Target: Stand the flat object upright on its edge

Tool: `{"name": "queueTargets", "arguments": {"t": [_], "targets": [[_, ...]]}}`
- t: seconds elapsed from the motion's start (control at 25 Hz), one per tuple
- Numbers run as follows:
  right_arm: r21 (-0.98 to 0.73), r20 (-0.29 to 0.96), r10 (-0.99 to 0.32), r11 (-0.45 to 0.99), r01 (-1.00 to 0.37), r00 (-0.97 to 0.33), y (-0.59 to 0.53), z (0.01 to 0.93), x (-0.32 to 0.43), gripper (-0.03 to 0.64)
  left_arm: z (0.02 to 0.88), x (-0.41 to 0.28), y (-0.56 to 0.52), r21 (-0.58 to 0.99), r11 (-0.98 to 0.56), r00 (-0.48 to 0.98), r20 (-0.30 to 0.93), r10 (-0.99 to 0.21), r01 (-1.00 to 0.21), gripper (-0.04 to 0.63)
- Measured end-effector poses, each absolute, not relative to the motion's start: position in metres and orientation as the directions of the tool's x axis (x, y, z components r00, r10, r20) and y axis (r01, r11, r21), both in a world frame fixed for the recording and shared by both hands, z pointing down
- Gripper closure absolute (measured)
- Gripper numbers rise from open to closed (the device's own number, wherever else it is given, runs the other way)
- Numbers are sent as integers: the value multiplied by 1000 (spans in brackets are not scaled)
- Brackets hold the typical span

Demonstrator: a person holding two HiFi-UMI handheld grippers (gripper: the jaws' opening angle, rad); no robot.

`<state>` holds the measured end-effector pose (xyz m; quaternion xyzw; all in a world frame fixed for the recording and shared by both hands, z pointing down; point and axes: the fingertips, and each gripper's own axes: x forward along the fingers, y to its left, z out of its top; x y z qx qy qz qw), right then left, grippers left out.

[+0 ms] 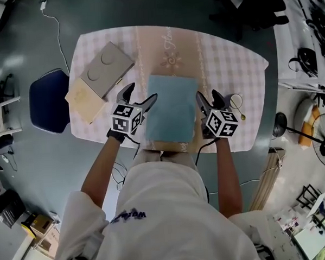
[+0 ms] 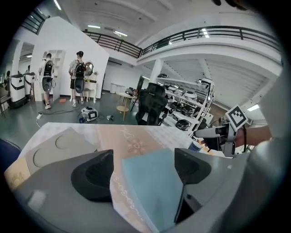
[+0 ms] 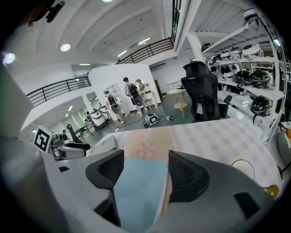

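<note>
Blue board lies flat near the surface's near edge, with the left gripper and right gripper fingers spread astride its sides, unclamped; an uneven squeeze could twist it, or it slips and flops back.

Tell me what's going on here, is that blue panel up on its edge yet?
Not yet. A person holds the left gripper at the left edge of the light blue panel and the right gripper at its right edge. Each gripper's jaws are apart, with the panel's edge between them. The panel lies on the checked table, near the person's side. A grey flat box and a tan board sit off to the left.
</note>
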<state>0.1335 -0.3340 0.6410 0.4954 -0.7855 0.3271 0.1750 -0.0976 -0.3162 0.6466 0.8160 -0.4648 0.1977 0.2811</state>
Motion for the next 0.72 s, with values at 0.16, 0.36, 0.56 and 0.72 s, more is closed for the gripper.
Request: {"name": "queueTargets", "arguments": {"t": [0.16, 0.36, 0.56, 0.72], "targets": [[-358, 645, -628, 255, -898, -435, -341, 675, 125, 313, 678, -93, -329, 313, -401, 506, 615, -605, -861, 179], [-329, 682, -600, 258, -908, -418, -353, 711, 113, 316, 716, -83, -343, 348, -412, 534, 650, -541, -842, 195], [-300, 737, -553, 249, -921, -389, -360, 746, 114, 316, 744, -80, -350, 375, -388, 534, 688, -491, -842, 195], [-309, 760, -520, 239, -921, -390, -364, 763, 115, 318, 761, -75, -352, 400, -372, 540, 705, -459, -838, 195]]}}
